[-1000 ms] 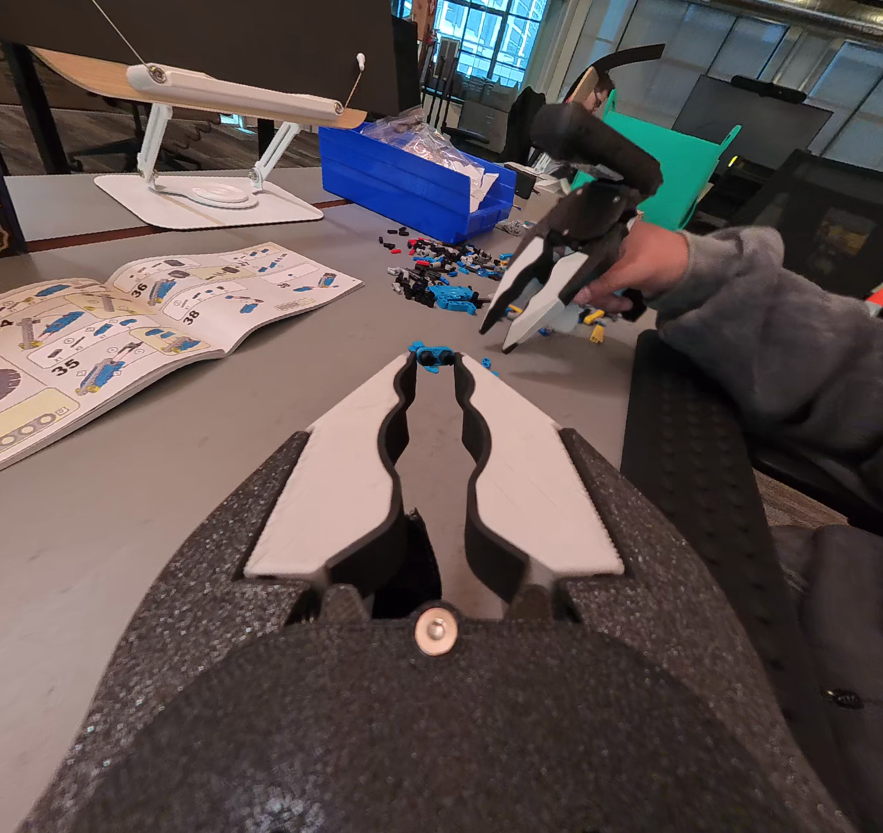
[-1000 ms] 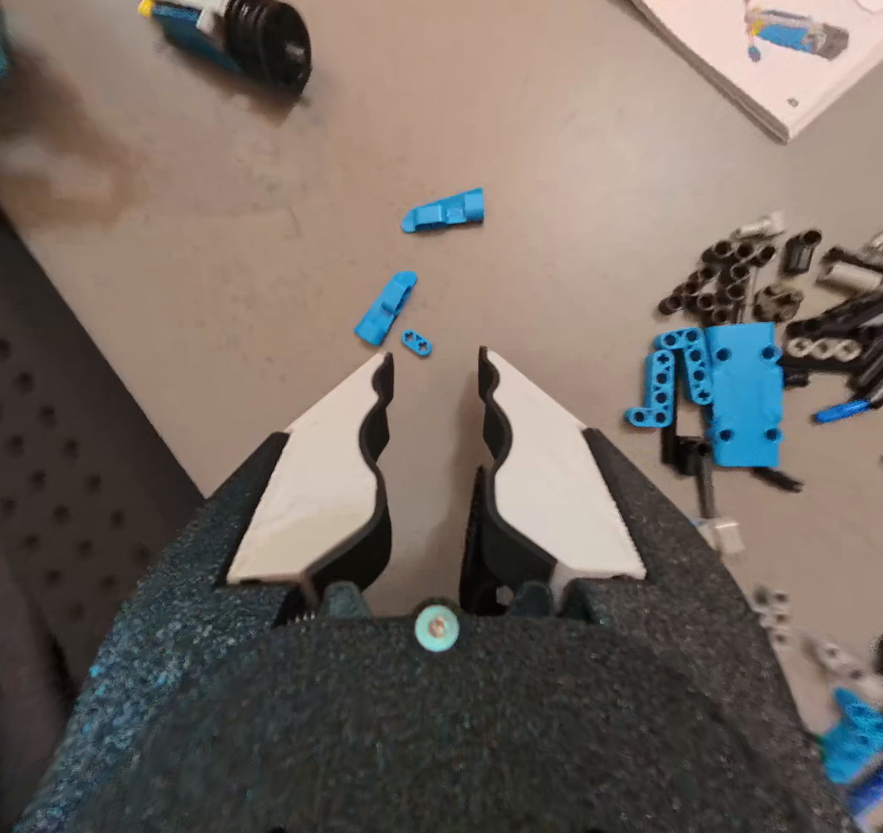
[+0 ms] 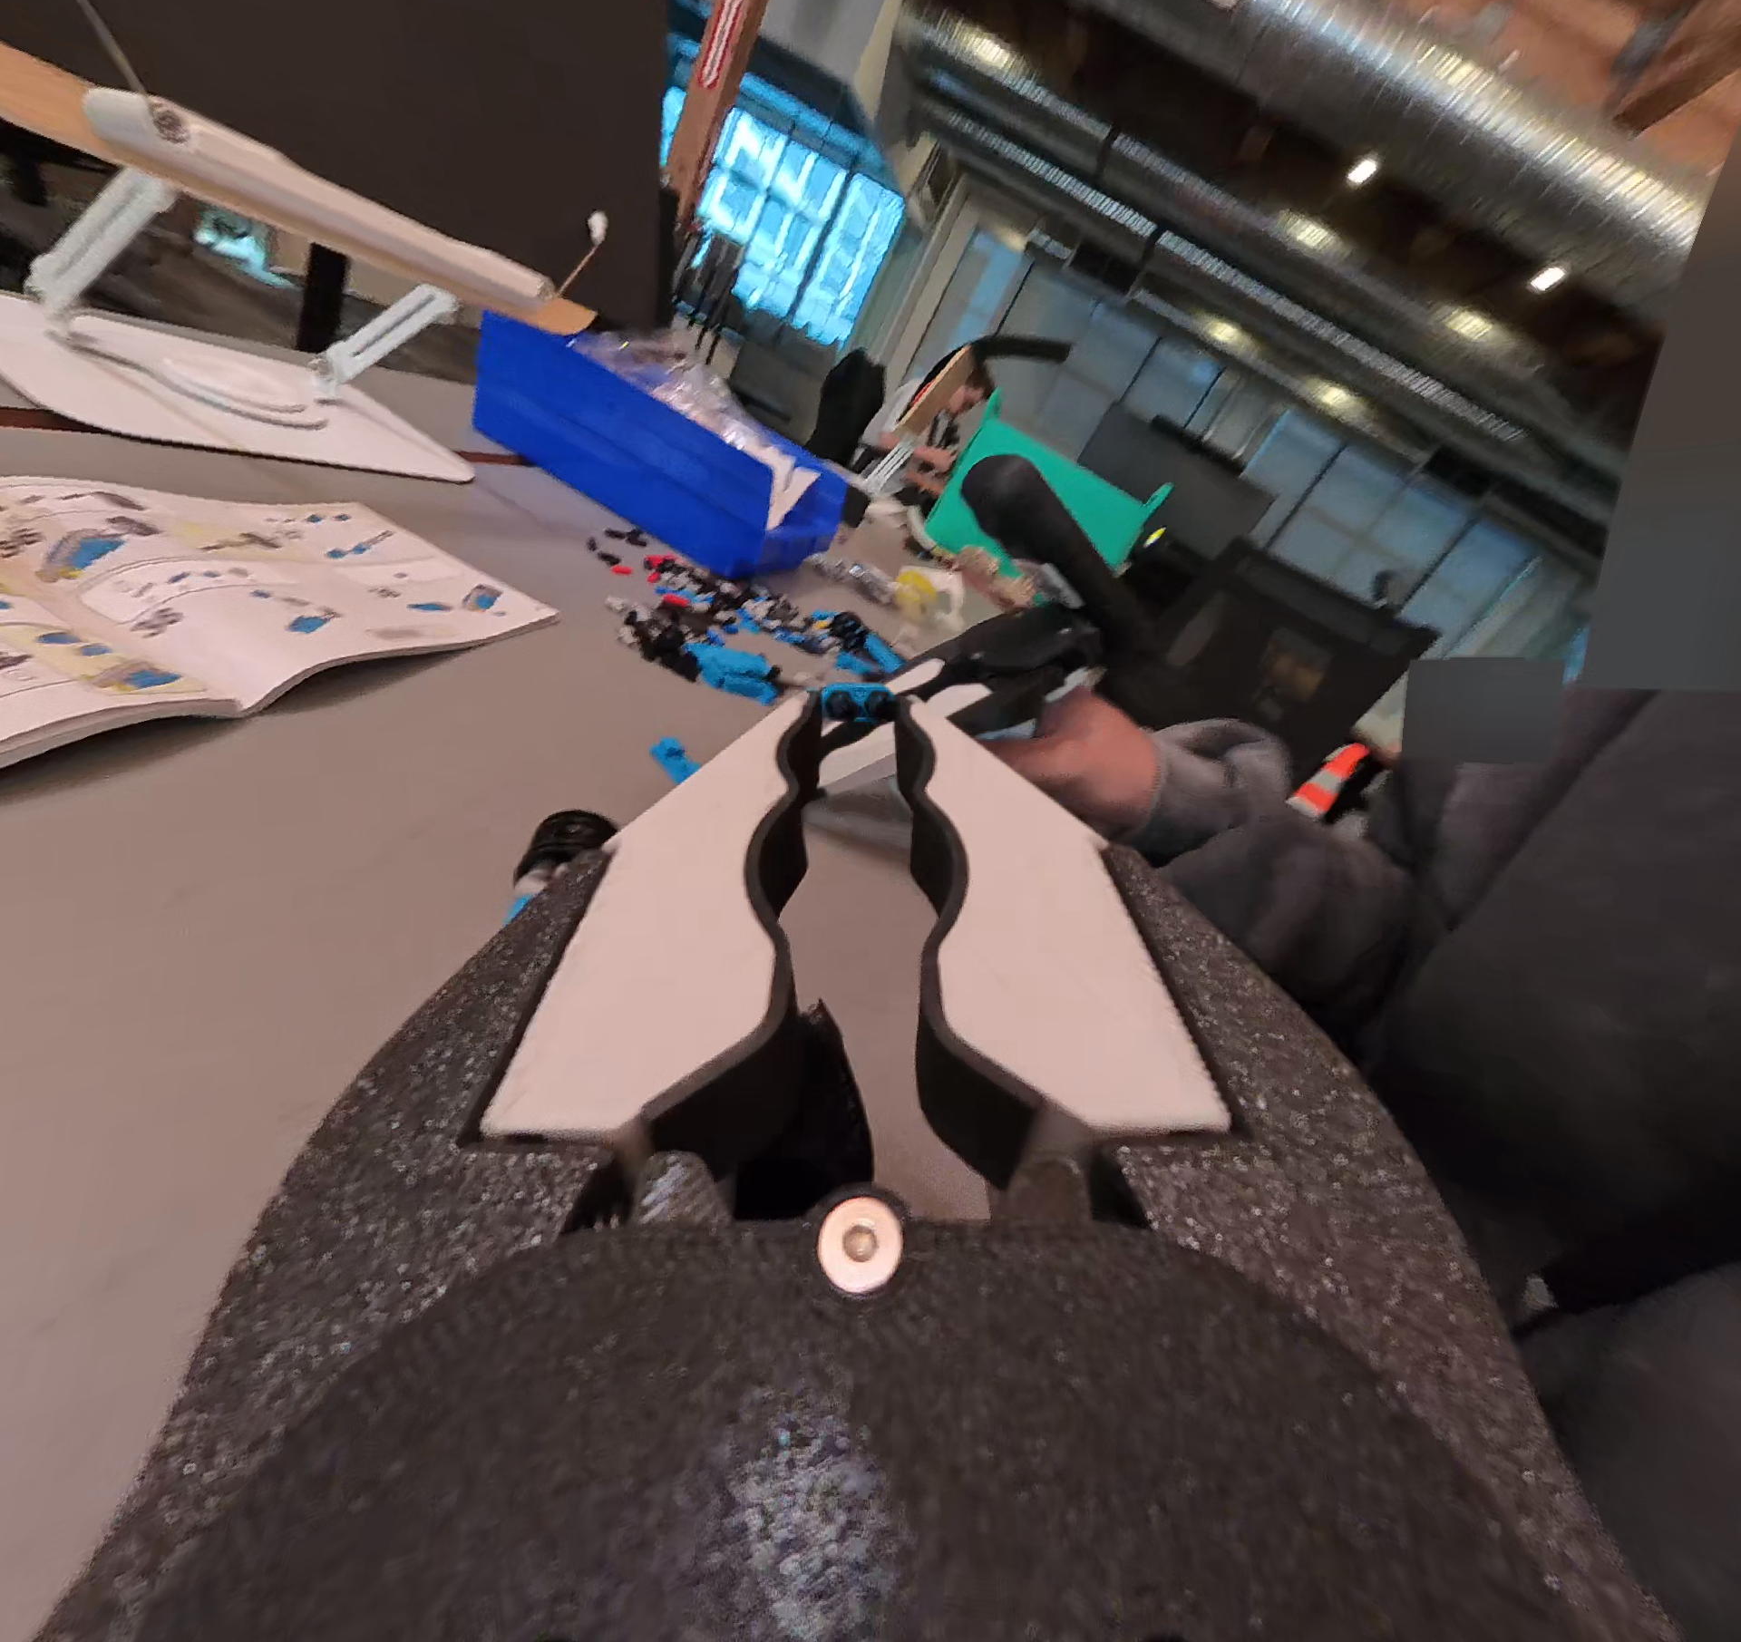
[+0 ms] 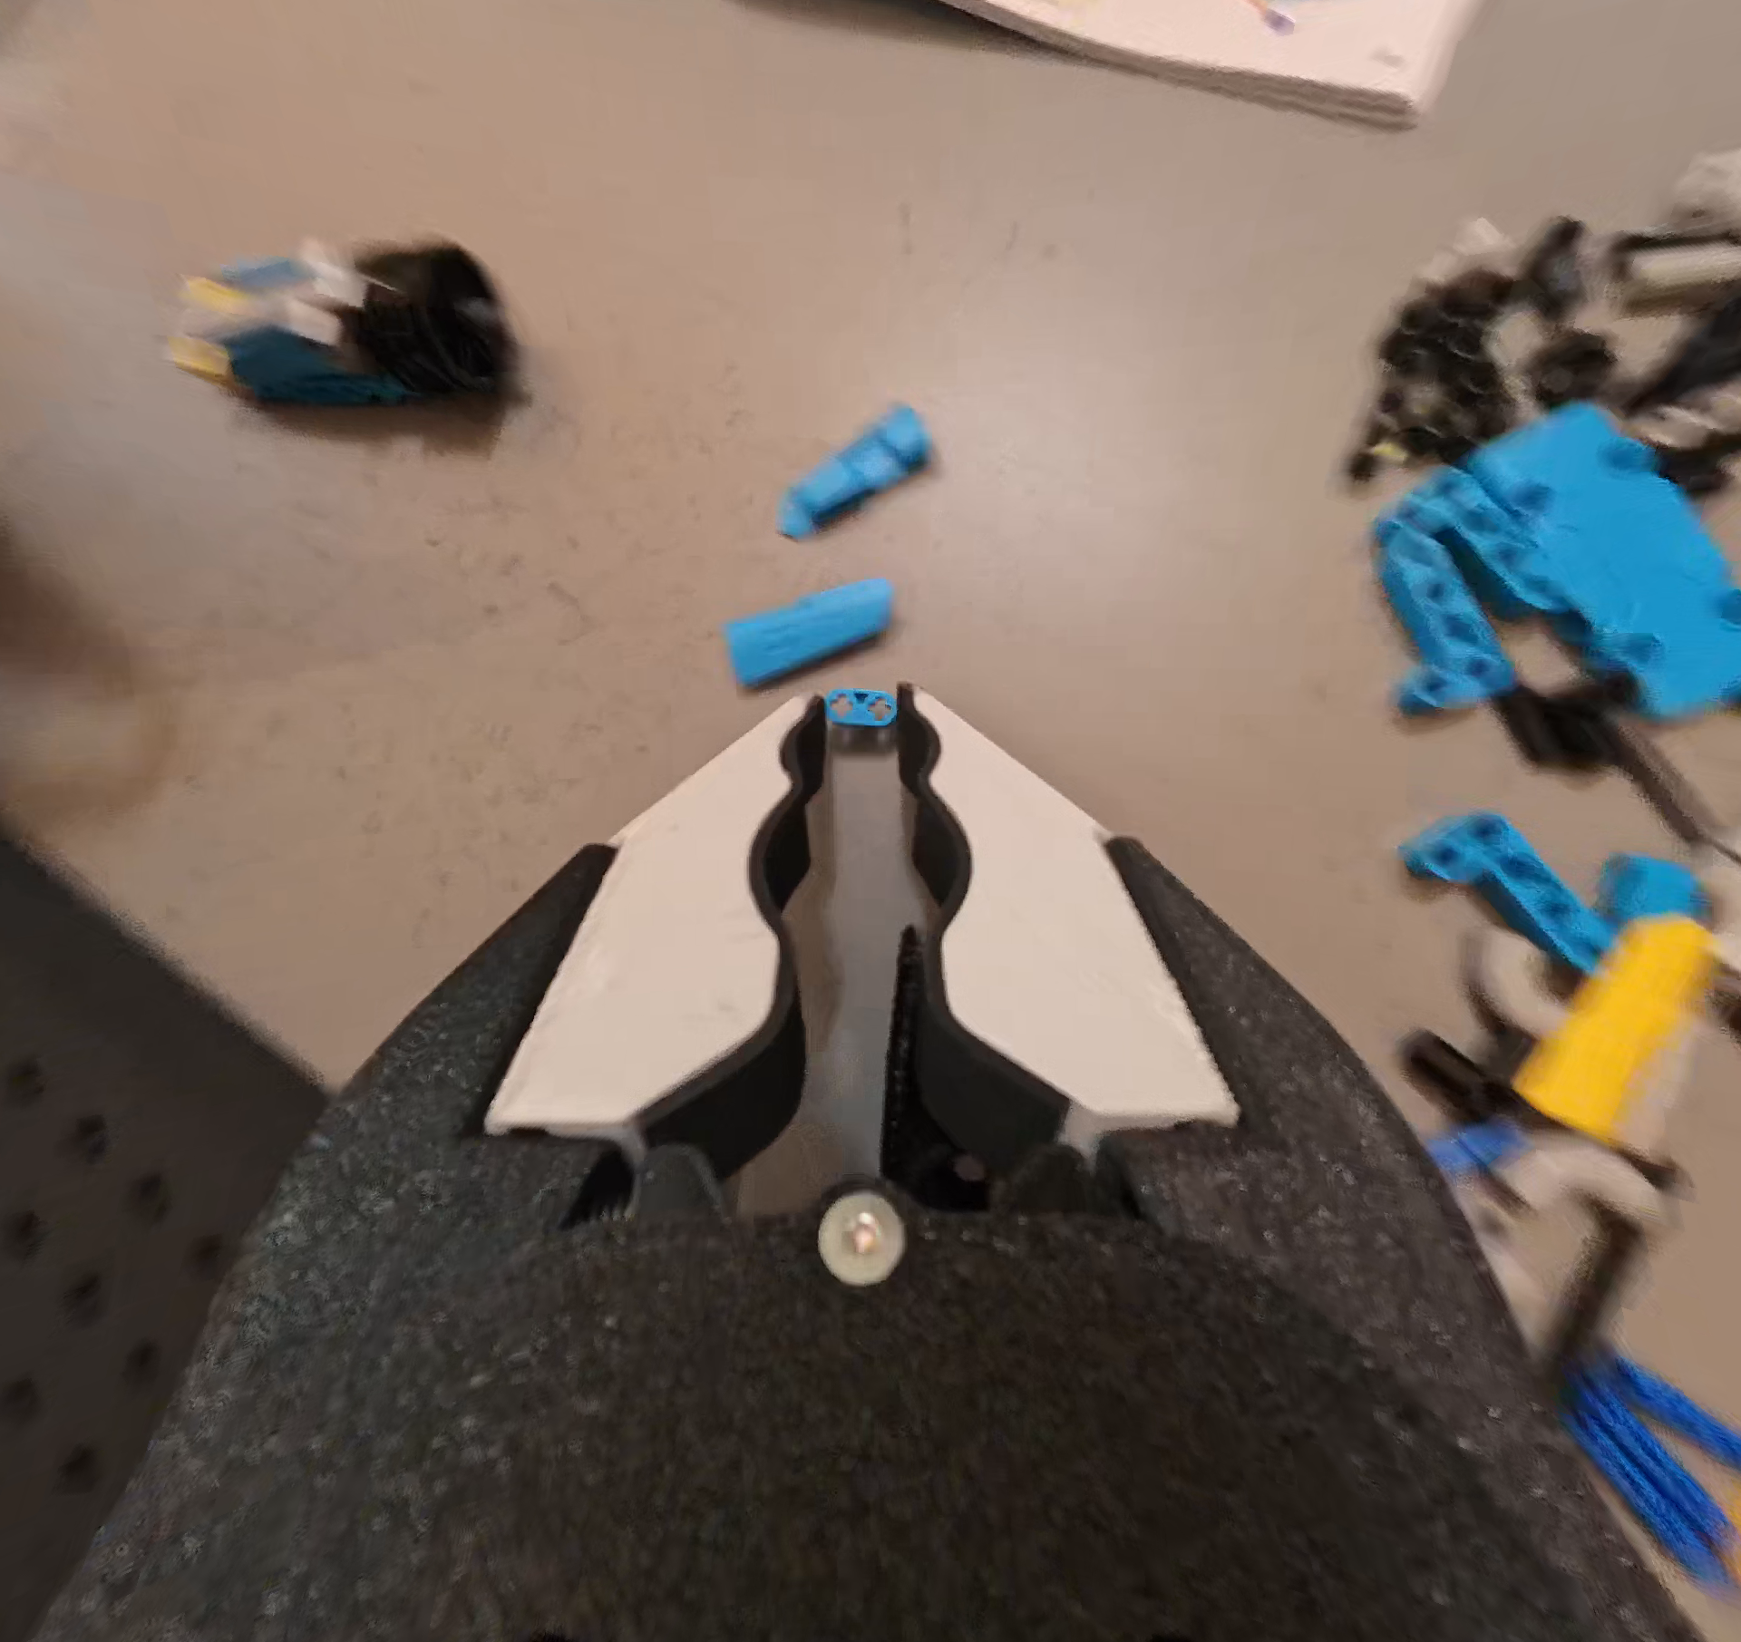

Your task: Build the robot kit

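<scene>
The left gripper (image 3: 855,704) has its jaws clamped on a small blue-and-black piece (image 3: 857,702) at the tips, held above the grey tabletop (image 3: 283,890). Just beyond it, at 1 o'clock, the right gripper shows with a hand (image 3: 1083,754) on it. At 10 o'clock lies an open booklet (image 3: 235,598); at 11 o'clock sits a blue bin (image 3: 650,457) with a scatter of loose parts (image 3: 716,626) in front of it. A black wheel (image 3: 565,838) peeks out beside the left finger.

The right gripper (image 4: 859,707) has its jaws pinched on a tiny blue two-hole link (image 4: 859,708), above the tabletop. Just past the tips, at 12 o'clock, lie two blue panels (image 4: 808,631), near each other but apart. At 10 o'clock rests a blurred wheel assembly (image 4: 358,334); at 2 o'clock a large blue plate (image 4: 1592,551) among black parts; at 4 o'clock a yellow piece (image 4: 1602,1022).
</scene>
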Available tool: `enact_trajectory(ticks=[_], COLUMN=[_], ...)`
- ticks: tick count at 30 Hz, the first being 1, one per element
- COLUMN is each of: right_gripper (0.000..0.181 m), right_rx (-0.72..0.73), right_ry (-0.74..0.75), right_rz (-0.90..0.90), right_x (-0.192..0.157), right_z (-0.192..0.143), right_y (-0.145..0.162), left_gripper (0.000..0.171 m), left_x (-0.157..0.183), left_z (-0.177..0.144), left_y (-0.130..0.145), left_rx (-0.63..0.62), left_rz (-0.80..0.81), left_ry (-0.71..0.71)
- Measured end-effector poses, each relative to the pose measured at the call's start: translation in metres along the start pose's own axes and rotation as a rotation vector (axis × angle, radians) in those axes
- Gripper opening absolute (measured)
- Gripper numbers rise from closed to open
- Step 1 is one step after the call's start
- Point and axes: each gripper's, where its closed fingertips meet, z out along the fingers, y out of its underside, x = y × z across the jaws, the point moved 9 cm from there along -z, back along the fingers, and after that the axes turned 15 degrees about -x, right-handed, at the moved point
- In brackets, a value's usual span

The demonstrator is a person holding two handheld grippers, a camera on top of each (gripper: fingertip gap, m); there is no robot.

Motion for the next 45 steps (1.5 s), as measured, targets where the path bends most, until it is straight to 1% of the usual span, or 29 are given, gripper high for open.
enact_trajectory(ticks=[1, 3, 4, 6, 7, 8, 10, 12, 14, 18, 21, 26, 34, 45], right_gripper=[0.015, 0.015, 0.015, 0.015, 0.015, 0.014, 0.014, 0.015, 0.014, 0.014, 0.014, 0.014, 0.014, 0.015], right_rx=[0.072, 0.289, 0.396, 0.568, 0.621, 0.644, 0.645, 0.617, 0.608, 0.592, 0.576, 0.589, 0.602, 0.585], right_ry=[-0.132, -0.381, -0.507, -0.691, -0.778, -0.852, -0.979, -1.107, -1.198, -1.234, -1.231, -1.242, -1.242, -1.265], right_rz=[-0.02, -0.061, -0.122, -0.258, -0.296, -0.306, -0.289, -0.266, -0.214, -0.189, -0.165, -0.146, -0.18, -0.165], right_x=[-0.006, -0.022, -0.035, -0.063, -0.077, -0.089, -0.106, -0.116, -0.116, -0.118, -0.116, -0.115, -0.116, -0.115], right_z=[-0.005, -0.027, -0.039, -0.054, -0.055, -0.052, -0.041, -0.032, -0.028, -0.025, -0.021, -0.02, -0.02, -0.018], right_y=[-0.005, -0.022, -0.032, -0.048, -0.055, -0.06, -0.065, -0.067, -0.067, -0.066, -0.067, -0.068, -0.069, -0.069], left_gripper=[0.015, 0.014, 0.014, 0.014, 0.014, 0.014, 0.014, 0.014, 0.013, 0.013, 0.013, 0.013, 0.014, 0.014], left_x=[0.002, 0.005, 0.008, 0.015, 0.019, 0.022, 0.028, 0.031, 0.03, 0.028, 0.027, 0.026, 0.025, 0.025], left_z=[-0.002, -0.003, -0.003, 0.0, 0.001, 0.002, 0.004, 0.005, 0.004, 0.004, 0.004, 0.006, 0.007, 0.007], left_y=[-0.002, -0.004, -0.005, -0.007, -0.008, -0.008, -0.008, -0.007, -0.007, -0.007, -0.007, -0.006, -0.003, -0.004], left_rx=[0.033, 0.079, 0.088, 0.11, 0.128, 0.154, 0.189, 0.191, 0.194, 0.205, 0.202, 0.198, 0.223, 0.217], left_rz=[-0.015, -0.037, -0.035, -0.011, -0.012, -0.033, -0.061, -0.043, -0.032, -0.04, -0.047, -0.061, -0.156, -0.138], left_ry=[0.047, 0.119, 0.148, 0.167, 0.195, 0.23, 0.282, 0.273, 0.242, 0.227, 0.225, 0.221, 0.293, 0.27])
